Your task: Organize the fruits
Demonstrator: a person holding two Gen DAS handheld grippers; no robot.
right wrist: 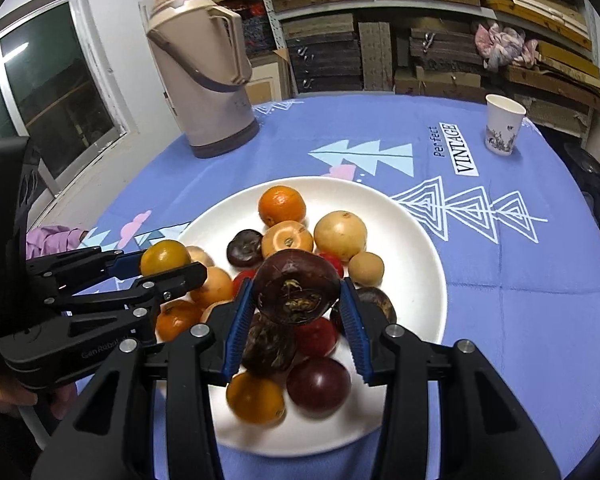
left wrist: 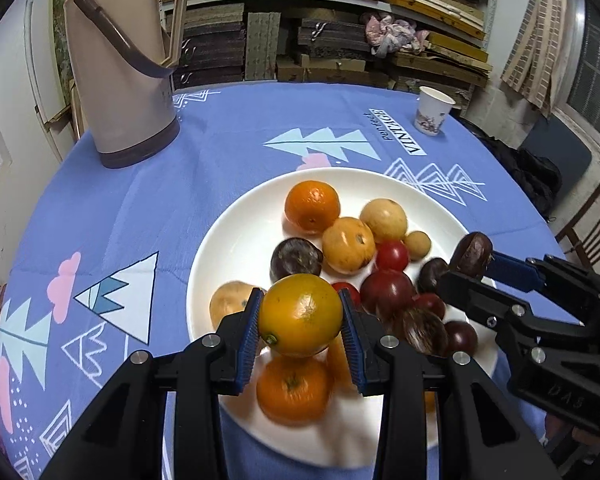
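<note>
Storeroom, round table under blue patterned cloth [left wrist: 204, 168]. Left gripper [left wrist: 300, 320] clamping yellow-orange citrus [left wrist: 300, 314], right gripper [right wrist: 296, 308] clamping dark brown chestnut-like fruit [right wrist: 298, 286], both hovering above white plate [left wrist: 228, 236], likely for sorting.

A beige thermos jug [left wrist: 124, 68] is standing upper left on my blue tablecloth [left wrist: 228, 128]; a paper cup [left wrist: 434, 111] is sitting upper right.

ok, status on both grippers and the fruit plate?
Left gripper shut on yellow-orange citrus. Right gripper shut on dark brown fruit. Both above the plate, piled with fruit. Nothing blocking.
</note>
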